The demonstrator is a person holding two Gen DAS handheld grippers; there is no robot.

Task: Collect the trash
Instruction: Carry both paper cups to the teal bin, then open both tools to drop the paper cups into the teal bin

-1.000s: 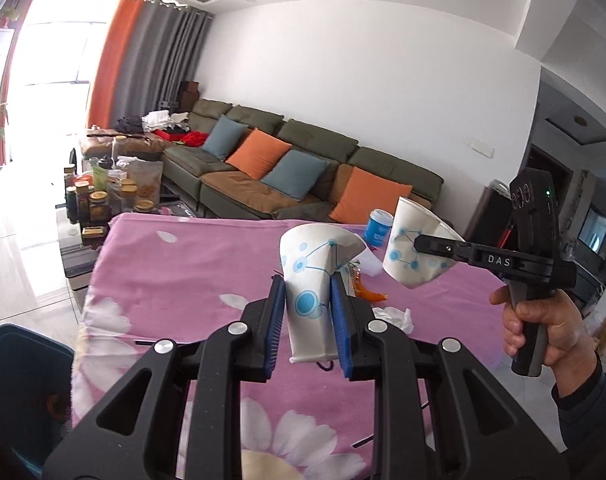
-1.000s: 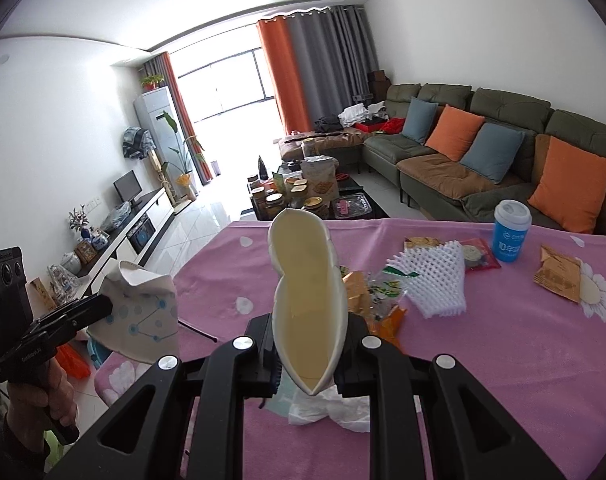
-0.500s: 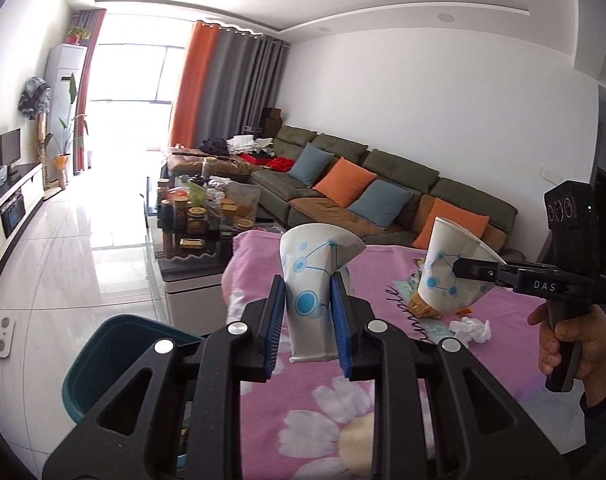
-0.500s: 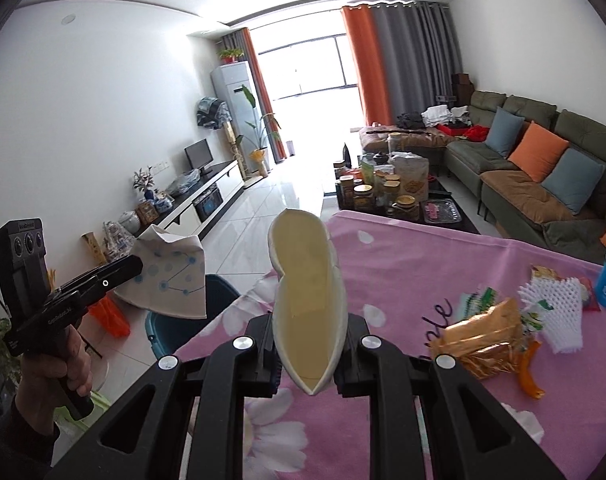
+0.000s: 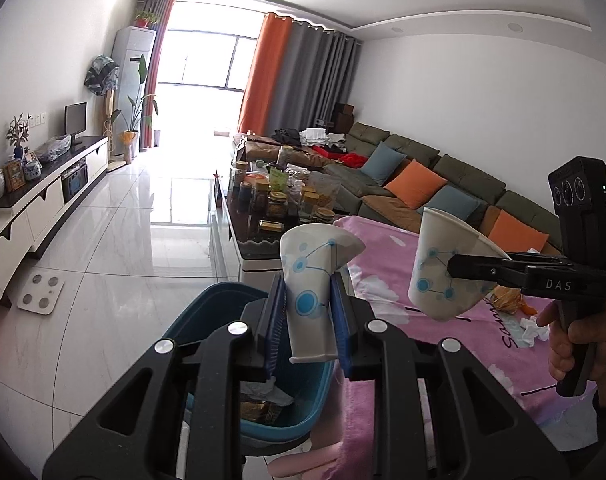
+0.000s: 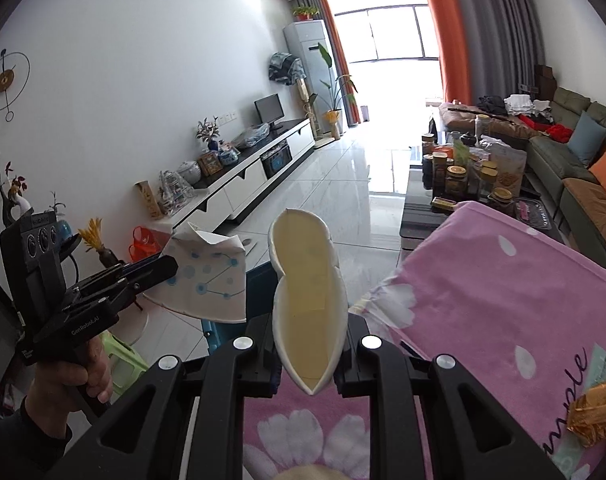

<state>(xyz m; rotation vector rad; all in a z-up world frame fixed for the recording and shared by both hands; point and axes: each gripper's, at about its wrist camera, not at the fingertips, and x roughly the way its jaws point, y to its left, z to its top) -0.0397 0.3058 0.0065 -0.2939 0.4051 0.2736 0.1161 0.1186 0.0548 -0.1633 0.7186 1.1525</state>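
Left gripper point(image 5: 307, 312), lower centre of its view, is clamped on a crushed paper cup point(image 5: 311, 280) above the teal bin point(image 5: 207, 320). Right gripper point(image 6: 309, 354), lower centre, pinches a second flattened cup point(image 6: 307, 300) over the pink tablecloth point(image 6: 503, 300) edge.

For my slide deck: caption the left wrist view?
Left gripper holds a crushed cup above the bin; right gripper brings another.

From my remote station: the table's pink floral cloth point(image 5: 443, 344) carries crumpled white tissue point(image 5: 533, 326) and a golden wrapper point(image 6: 595, 412) at right; a teal bin point(image 5: 219, 316) stands on the white tiled floor point(image 5: 115, 248) beside it.
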